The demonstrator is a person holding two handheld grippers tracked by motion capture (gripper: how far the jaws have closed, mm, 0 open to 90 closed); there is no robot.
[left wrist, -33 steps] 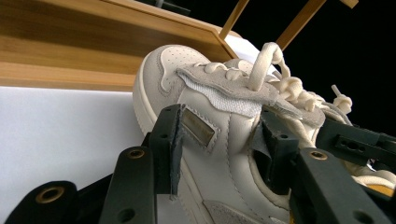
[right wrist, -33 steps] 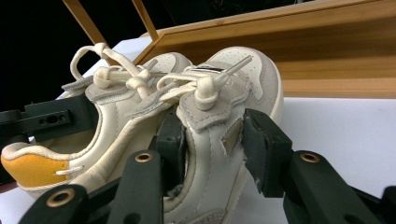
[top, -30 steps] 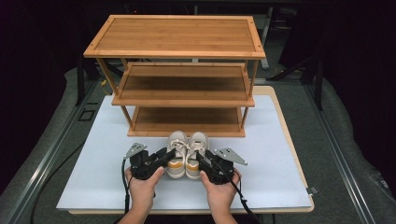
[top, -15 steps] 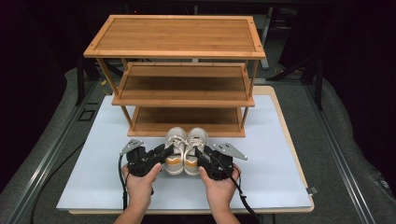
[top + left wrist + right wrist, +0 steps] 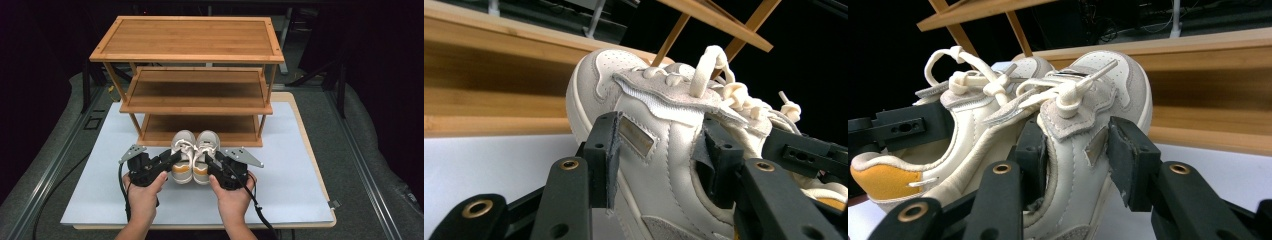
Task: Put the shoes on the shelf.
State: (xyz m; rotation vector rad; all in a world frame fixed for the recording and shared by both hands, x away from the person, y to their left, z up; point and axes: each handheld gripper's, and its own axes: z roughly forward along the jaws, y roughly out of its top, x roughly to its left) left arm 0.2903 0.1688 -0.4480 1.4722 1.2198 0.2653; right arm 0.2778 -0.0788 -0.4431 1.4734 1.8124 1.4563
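A pair of cream sneakers with orange heels is held side by side just in front of the wooden shoe rack [image 5: 190,50]. My left gripper [image 5: 171,159] is shut on the left shoe [image 5: 183,150], with one jaw on its outer side and the other inside the opening. The left gripper view shows my left gripper [image 5: 663,150] clamped on this left shoe [image 5: 594,85]. My right gripper [image 5: 212,163] is shut the same way on the right shoe [image 5: 206,149]. In the right gripper view, my right gripper [image 5: 1078,160] pinches the wall of the right shoe [image 5: 1108,75], and the left shoe [image 5: 973,125] sits beside it.
The rack has three shelves: the top [image 5: 190,37], the middle [image 5: 195,92] and the bottom [image 5: 200,125], all bare. It stands at the back of a pale mat [image 5: 300,165] on the table. Dark floor and metal rails surround the table.
Both hands have risen together with the shoes in their grip. The pair looks a little larger and farther up the view, toward the rack. The jaws have kept the same width.
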